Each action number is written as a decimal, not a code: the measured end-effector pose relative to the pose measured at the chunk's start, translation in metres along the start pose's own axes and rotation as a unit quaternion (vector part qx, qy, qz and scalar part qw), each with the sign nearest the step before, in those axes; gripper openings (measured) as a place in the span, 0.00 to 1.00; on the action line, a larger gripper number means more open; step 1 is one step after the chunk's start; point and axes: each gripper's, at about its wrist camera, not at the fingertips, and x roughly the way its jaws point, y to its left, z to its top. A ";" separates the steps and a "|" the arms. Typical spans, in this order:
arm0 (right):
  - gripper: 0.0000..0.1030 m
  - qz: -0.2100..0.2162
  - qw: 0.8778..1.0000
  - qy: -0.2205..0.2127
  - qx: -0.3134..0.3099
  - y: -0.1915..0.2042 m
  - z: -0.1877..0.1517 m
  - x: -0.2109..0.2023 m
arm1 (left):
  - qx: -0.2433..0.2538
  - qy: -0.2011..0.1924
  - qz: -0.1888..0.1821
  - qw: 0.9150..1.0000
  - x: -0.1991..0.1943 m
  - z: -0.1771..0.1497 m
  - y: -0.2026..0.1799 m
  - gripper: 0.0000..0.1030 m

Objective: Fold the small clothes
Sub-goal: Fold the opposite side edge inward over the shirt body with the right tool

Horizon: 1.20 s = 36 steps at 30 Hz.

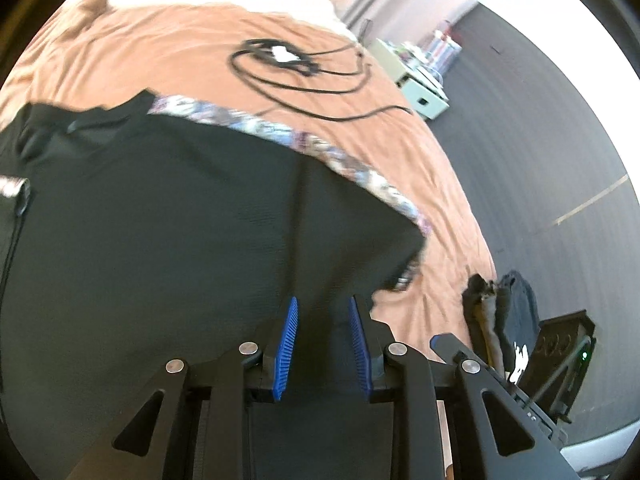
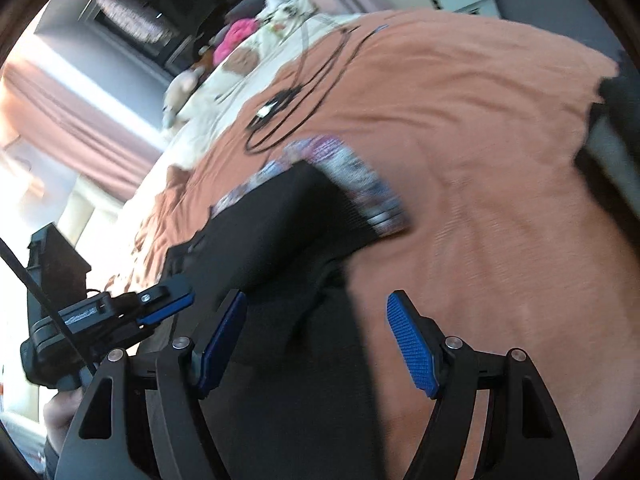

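Both tools: black linkage arms w/ silver pivot screws, ribbed blue pads (image 1: 286, 346).

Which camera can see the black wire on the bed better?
The left wrist view: the coiled black cable lies sharp and whole on the orange bedspread. The right wrist view shows it smaller, farther off and blurred.

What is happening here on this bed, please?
A person holding a two-finger claw in each hand is folding a black garment with a patterned floral waistband on the orange bedspread. The left claw stands partly open just above the black cloth, its blue pads not pressing on it. The right claw is open wide over the garment's edge and holds nothing. A coiled black cable lies further up the bed, apart from the garment.
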 end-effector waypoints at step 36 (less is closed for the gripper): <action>0.56 -0.035 0.992 -0.003 0.118 -0.038 -0.003 -0.011 | 0.144 0.058 0.103 0.982 0.159 0.015 -0.089 0.76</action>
